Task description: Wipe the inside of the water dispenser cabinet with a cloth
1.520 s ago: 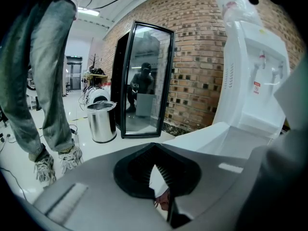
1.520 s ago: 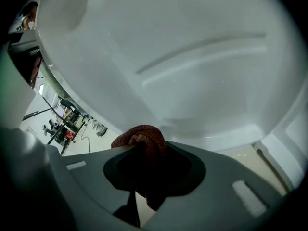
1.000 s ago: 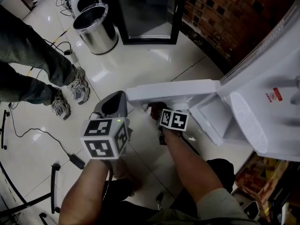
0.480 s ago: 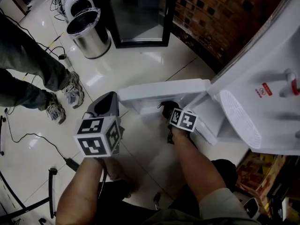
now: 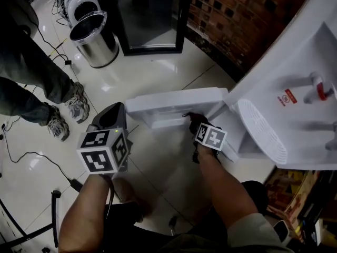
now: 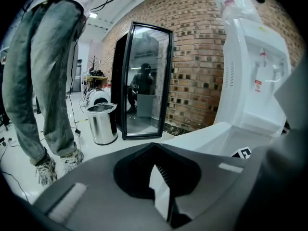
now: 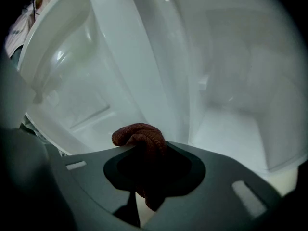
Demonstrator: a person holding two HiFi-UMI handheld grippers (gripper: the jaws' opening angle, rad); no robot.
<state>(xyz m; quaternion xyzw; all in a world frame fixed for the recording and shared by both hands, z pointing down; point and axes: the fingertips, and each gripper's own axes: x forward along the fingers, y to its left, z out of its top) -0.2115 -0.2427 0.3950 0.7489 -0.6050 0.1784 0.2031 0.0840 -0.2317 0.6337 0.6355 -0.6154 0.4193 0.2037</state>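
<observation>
Clamping a bunched rust-brown cloth, the right gripper's jaws point into the white cabinet of the water dispenser, just past its opened door. That way the cloth leads and, I'd judge, meets the inner walls first. The left gripper's jaws sit together on nothing, off beside the door, probably to keep clear.

Lab or office common area: glossy tiled floor, brick wall and water dispenser at right, steel bin and glass-door cabinet far left, loose floor cables.
</observation>
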